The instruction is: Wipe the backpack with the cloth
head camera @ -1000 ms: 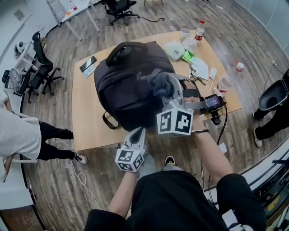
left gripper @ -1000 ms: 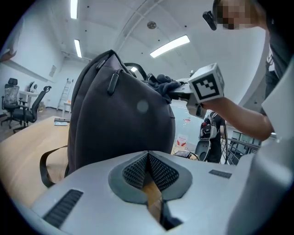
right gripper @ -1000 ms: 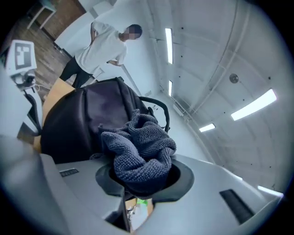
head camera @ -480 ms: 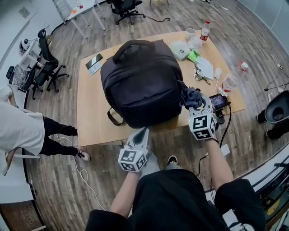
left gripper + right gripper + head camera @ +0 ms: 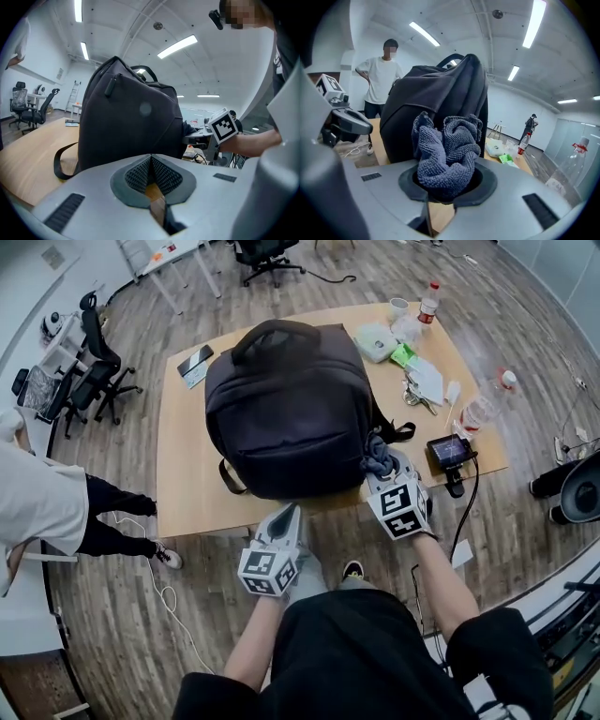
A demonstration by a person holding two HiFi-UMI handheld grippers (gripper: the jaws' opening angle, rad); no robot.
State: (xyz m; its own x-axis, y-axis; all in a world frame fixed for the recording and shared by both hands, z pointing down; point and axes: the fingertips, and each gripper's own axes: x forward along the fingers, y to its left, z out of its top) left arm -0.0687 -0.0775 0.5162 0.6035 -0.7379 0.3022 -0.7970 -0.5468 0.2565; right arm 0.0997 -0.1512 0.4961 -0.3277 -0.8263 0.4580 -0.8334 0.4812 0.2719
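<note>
A black backpack (image 5: 286, 409) stands on the wooden table (image 5: 187, 493), its handle at the far side. My right gripper (image 5: 382, 465) is at the bag's near right corner, shut on a bunched grey-blue terry cloth (image 5: 377, 457). Its jaws have just been closing, with the cloth between them. In the right gripper view the cloth (image 5: 447, 150) bulges out of the jaws of my right gripper (image 5: 446, 183), just in front of the backpack (image 5: 436, 98). My left gripper (image 5: 286, 517) hangs shut and empty at the table's front edge. In its own view my left gripper (image 5: 151, 171) faces the backpack (image 5: 126, 126).
A phone (image 5: 194, 365) lies at the table's far left. Bottles (image 5: 429, 301), a green packet (image 5: 401, 354), keys (image 5: 412, 395), a clear bottle (image 5: 478, 409) and a small screen device (image 5: 448, 451) crowd the right side. Office chairs (image 5: 94, 381) and a person (image 5: 37, 502) are at the left.
My right gripper has come down with the cloth from the top of the backpack to its near right corner, rolling as it went. The left gripper has stayed put.
</note>
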